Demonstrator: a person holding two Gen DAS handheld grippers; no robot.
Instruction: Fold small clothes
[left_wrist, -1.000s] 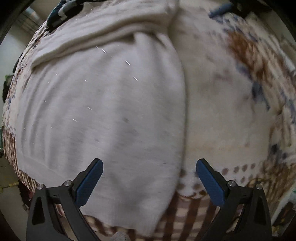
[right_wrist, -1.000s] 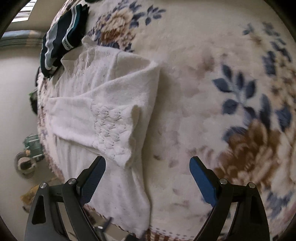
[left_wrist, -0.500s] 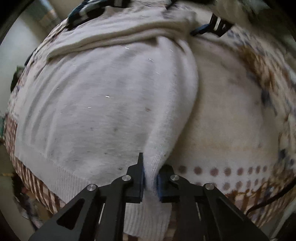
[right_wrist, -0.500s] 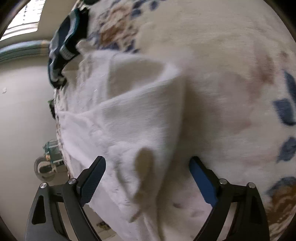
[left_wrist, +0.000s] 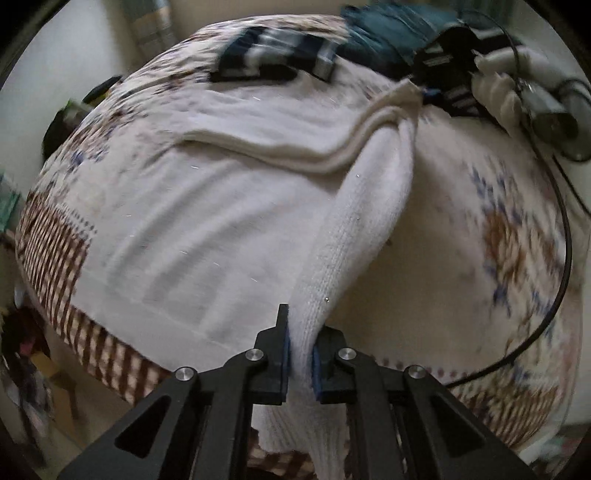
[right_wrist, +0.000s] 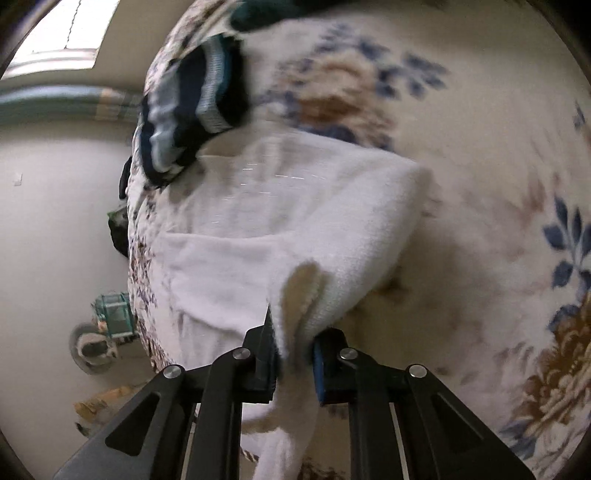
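A white knit sweater lies spread on a floral blanket. My left gripper is shut on the sweater's right side edge near the hem and lifts it off the blanket. In the right wrist view the same sweater shows with a folded sleeve. My right gripper is shut on the sweater's edge near the sleeve and holds it raised. The other gripper shows at the sweater's far corner in the left wrist view.
A dark blue striped garment and a teal garment lie beyond the sweater; the striped one also shows in the right wrist view. A black cable runs over the blanket at right. The bed edge drops off at left.
Both grippers went from open to shut on the sweater's right edge: the left by half a second ago, the right since then. The edge is now lifted off the blanket.
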